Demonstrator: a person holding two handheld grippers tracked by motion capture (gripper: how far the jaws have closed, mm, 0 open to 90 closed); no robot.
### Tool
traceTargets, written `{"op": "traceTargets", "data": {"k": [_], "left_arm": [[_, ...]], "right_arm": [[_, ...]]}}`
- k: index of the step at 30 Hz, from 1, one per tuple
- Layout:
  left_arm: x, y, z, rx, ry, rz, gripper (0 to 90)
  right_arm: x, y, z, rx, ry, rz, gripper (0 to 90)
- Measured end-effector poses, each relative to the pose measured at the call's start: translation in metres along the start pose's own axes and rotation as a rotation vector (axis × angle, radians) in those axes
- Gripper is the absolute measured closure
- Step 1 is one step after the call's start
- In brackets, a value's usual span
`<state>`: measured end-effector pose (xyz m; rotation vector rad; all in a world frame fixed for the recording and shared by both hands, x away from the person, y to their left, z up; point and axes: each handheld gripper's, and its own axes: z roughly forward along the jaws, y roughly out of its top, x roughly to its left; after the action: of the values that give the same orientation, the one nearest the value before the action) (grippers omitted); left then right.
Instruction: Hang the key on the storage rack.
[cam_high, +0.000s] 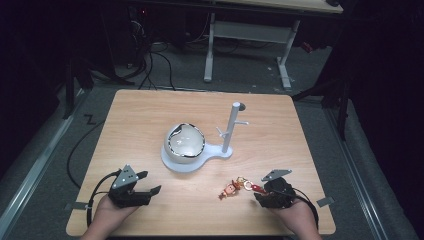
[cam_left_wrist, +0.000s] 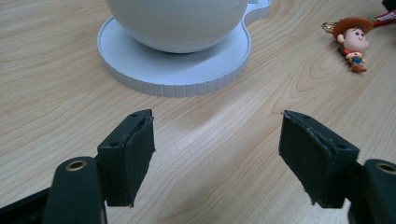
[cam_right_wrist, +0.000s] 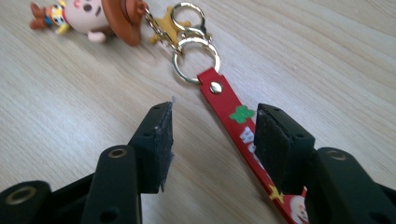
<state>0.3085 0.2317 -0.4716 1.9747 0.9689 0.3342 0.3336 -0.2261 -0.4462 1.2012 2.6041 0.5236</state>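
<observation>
A cowboy-figure keychain (cam_high: 231, 189) (cam_left_wrist: 353, 39) (cam_right_wrist: 93, 18) lies on the wooden table near its front edge. Gold rings (cam_right_wrist: 194, 51) join the figure to a red printed strap (cam_right_wrist: 229, 107) (cam_high: 256, 188). My right gripper (cam_high: 259, 193) (cam_right_wrist: 212, 126) is low over the strap with its jaws apart. The strap lies flat on the table between them, close beside the right pad, and I see no pad pressing on it. At the front left my left gripper (cam_high: 150, 182) (cam_left_wrist: 217, 135) is open over bare wood, pointing toward the white stand.
A white stand sits mid-table: a round base (cam_high: 175, 165) (cam_left_wrist: 140, 70) carrying a white bowl-shaped dome (cam_high: 186, 142) (cam_left_wrist: 177, 23), and an upright post (cam_high: 231, 127) with short pegs. The table (cam_high: 150, 115) has dark floor, cables and desk legs beyond it.
</observation>
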Motion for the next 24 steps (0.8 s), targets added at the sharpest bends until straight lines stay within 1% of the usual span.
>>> {"op": "traceTargets", "data": {"k": [1,2,3,4,5,6,9,11,13,14,15,16,17,18,20,22,23,24], "left_arm": [[0.000,0.001,-0.001,-0.007,0.000,-0.002,27.1],[0.000,0.001,-0.002,-0.010,0.000,-0.003,27.1],[0.000,0.001,-0.003,-0.012,0.001,-0.006,27.1],[0.001,0.001,-0.003,-0.012,-0.001,-0.016,27.2],[0.001,0.001,-0.003,-0.012,-0.002,-0.018,27.2],[0.001,0.000,-0.002,-0.008,-0.004,-0.019,27.2],[0.002,0.000,-0.001,-0.005,-0.009,-0.021,27.4],[0.002,0.001,-0.001,-0.004,-0.016,-0.026,27.8],[0.002,0.001,0.000,0.002,-0.021,-0.031,27.8],[0.002,0.000,0.000,0.007,-0.023,-0.029,27.8],[0.001,0.000,0.001,0.011,-0.024,-0.025,27.8],[0.000,0.000,0.001,0.012,-0.029,-0.020,28.3],[-0.001,0.000,0.001,0.010,-0.032,-0.015,29.4],[-0.001,0.001,0.001,0.007,-0.036,-0.012,29.4],[-0.003,0.002,0.001,0.003,-0.038,-0.008,29.5],[-0.003,0.002,0.001,0.008,-0.044,-0.004,29.6],[-0.003,0.002,0.001,0.013,-0.049,-0.004,29.8],[-0.003,0.002,0.002,0.017,-0.055,-0.005,29.8]], "right_arm": [[-0.001,0.001,-0.002,0.009,-0.018,-0.001,41.4],[-0.004,0.002,-0.004,0.029,-0.023,0.003,41.1],[-0.006,0.003,-0.004,0.043,-0.015,0.001,41.1],[-0.011,0.006,-0.005,0.088,0.012,0.008,39.9],[-0.011,0.006,-0.005,0.088,0.012,0.008,39.9],[-0.012,0.007,-0.006,0.101,0.015,0.010,39.7],[-0.018,0.010,-0.003,0.163,0.035,-0.002,37.8],[-0.019,0.013,-0.002,0.195,0.033,-0.008,36.8],[-0.020,0.016,0.001,0.232,0.019,-0.024,34.7],[-0.020,0.019,0.005,0.268,0.014,-0.036,34.3],[-0.020,0.019,0.005,0.268,0.014,-0.036,34.2],[-0.020,0.020,0.006,0.282,0.014,-0.038,34.2],[-0.020,0.024,0.007,0.303,0.016,-0.056,34.0],[-0.020,0.024,0.007,0.303,0.016,-0.056,34.0],[-0.020,0.028,0.007,0.321,0.028,-0.067,33.8],[-0.020,0.032,0.008,0.340,0.030,-0.085,35.1],[-0.020,0.034,0.009,0.359,0.026,-0.099,35.2],[-0.020,0.035,0.010,0.366,0.031,-0.101,35.4]]}}
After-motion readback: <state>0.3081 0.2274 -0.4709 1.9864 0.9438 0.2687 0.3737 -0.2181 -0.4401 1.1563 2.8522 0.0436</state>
